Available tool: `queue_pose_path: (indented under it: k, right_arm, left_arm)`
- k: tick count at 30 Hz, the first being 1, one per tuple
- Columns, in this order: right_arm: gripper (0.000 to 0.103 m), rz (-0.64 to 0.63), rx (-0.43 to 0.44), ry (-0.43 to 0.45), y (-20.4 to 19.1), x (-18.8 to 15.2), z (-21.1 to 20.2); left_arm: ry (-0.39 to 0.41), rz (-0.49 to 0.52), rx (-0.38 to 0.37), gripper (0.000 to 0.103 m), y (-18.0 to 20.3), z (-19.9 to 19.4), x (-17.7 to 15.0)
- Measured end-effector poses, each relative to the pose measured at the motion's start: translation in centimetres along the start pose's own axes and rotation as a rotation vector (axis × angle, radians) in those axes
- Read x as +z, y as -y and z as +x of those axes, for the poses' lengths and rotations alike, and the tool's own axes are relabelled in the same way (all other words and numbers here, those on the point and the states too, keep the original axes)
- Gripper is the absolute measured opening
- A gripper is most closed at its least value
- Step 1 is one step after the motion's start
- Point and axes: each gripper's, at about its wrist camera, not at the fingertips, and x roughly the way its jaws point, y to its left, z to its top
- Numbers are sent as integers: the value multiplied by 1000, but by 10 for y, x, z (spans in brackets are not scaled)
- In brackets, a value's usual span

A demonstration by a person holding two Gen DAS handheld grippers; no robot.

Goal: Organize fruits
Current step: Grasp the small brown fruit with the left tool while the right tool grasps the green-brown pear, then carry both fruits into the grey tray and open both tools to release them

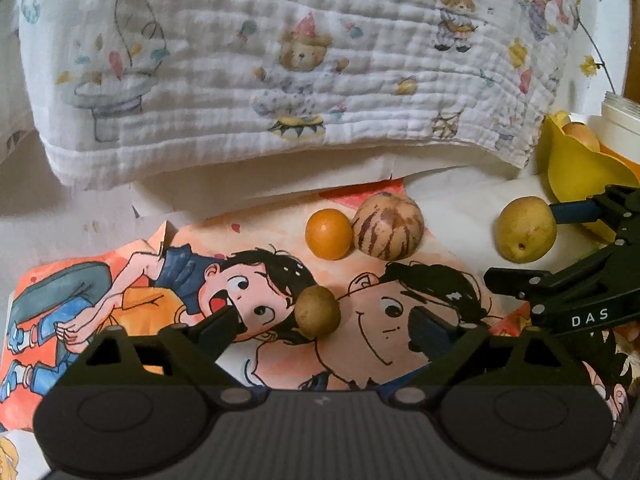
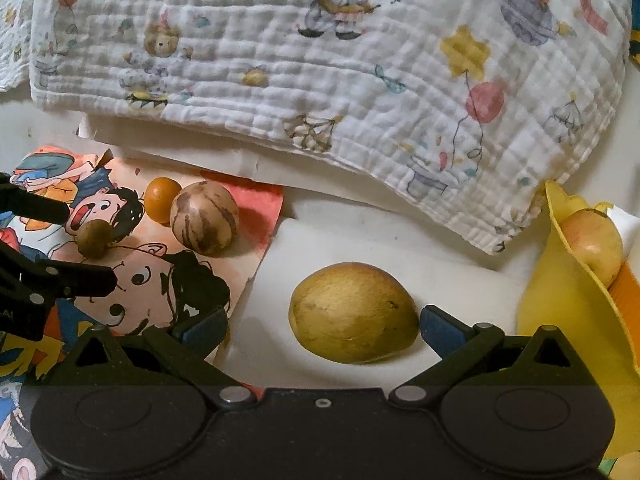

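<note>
A small brown fruit [image 1: 318, 311] lies on a cartoon poster between the open fingers of my left gripper [image 1: 326, 326]; it also shows in the right wrist view [image 2: 94, 239]. An orange [image 1: 329, 233] and a striped round fruit [image 1: 388, 227] lie beyond it. A yellow-green pear-like fruit [image 2: 353, 312] lies on the white surface between the open fingers of my right gripper [image 2: 322, 330], nearer the right finger. The left wrist view shows this fruit [image 1: 526, 229] beside the right gripper's fingers [image 1: 576, 213].
A yellow bowl [image 2: 568, 304] at the right holds a reddish-yellow fruit [image 2: 596, 244]. A folded white printed blanket [image 2: 320, 60] lies across the back. A white container [image 1: 622, 120] stands behind the bowl. The cartoon poster [image 1: 160, 280] covers the left of the surface.
</note>
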Motion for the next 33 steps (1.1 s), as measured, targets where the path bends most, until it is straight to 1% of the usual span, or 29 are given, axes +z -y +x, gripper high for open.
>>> queue_pose_path:
  k: [2,4,6,11,13,15,17,19,20,21,26,33]
  right_arm:
    - [102,8,-3,2,0,0,2]
    - [101,21,-4,2,1,0,2]
    - [99,31,-4,2,2,-1,2]
    - [88,56,-38,-10,5,-1,2]
    - [83,67,-47,-28,6,0,4]
    - [81,86,-46,-36,9,0,5]
    - [76,96,-50,-36,10,-1,5]
    - [73,96,-45,-35,10,-1,4]
    - [73,92,-48,-34,9,-1,4]
    - [73,90,-48,-34,9,0,3]
    - [73,99,-28,-28,12,-1,1]
    - [72,81,28,-17,6,-6,-15]
  left_arm:
    - [-9,-8,-2,88,-1,2,-1]
    - [-13,-13,-7,82,-2,3,-2]
    - [-10,-17,-6,80,-3,3,-3]
    - [0,-23,6,69,-4,4,-2]
    - [5,-40,17,59,-5,4,-1]
    - [7,-60,16,54,-7,3,0]
    - [9,-65,27,46,-7,2,0]
    - [11,-65,26,36,-7,1,0]
    - [11,-64,21,34,-7,0,0]
    - [14,-60,17,29,-6,0,0]
    - [24,-36,11,27,0,-8,1]
    - [37,-37,-9,27,2,-30,2]
